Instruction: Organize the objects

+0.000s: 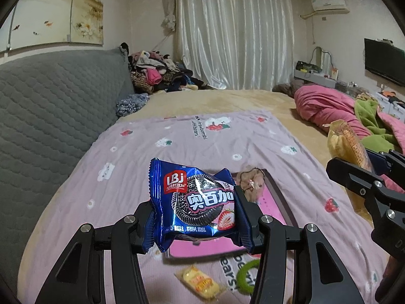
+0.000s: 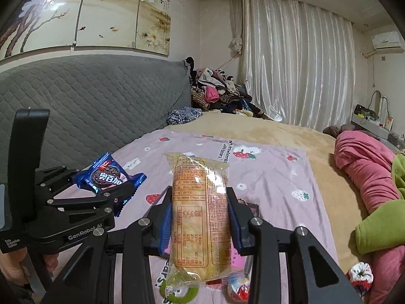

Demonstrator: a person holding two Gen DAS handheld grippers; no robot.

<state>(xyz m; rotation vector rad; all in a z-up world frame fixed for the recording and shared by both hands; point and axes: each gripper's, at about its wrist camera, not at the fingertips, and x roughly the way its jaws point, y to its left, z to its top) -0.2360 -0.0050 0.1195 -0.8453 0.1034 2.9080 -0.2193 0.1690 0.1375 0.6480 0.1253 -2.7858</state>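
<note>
Cookie packet [image 1: 195, 202] pinched in left hand-held gripper [image 1: 195, 217], cracker pack [image 2: 200, 217] in the right [image 2: 200, 225]; both carried. Next likely: pink tray [image 1: 273, 202] at one o'clock.

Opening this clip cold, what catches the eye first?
Both tongs hold snacks above the lilac strawberry-print sheet: the left tongs clamp a blue cookie packet, the right tongs an upright clear cracker pack. A pink tray lies below.

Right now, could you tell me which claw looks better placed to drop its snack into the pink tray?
Probably left: the left claw holds the blue cookie packet directly over the pink tray.
</note>
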